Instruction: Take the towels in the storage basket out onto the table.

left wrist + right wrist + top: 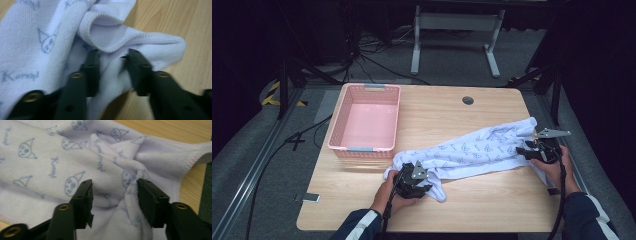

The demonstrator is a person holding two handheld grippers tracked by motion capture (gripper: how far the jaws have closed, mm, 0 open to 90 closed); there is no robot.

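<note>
A white towel (477, 150) printed with small blue cartoon faces lies stretched across the wooden table (492, 205), from the front middle to the right edge. My left gripper (414, 180) is at its bunched left end. In the left gripper view, the jaws pinch a white fold of the towel (112, 72) just below its hemmed edge. My right gripper (537, 150) is at the right end. In the right gripper view, its jaws stand apart on either side of a raised ridge of the towel (115, 187), and the pads do not visibly squeeze it.
An empty pink plastic basket (367, 120) stands at the back left of the table, close behind the towel's left end. A round cable hole (468, 100) sits near the far edge. A small flat object (307, 198) lies at the table's front left corner.
</note>
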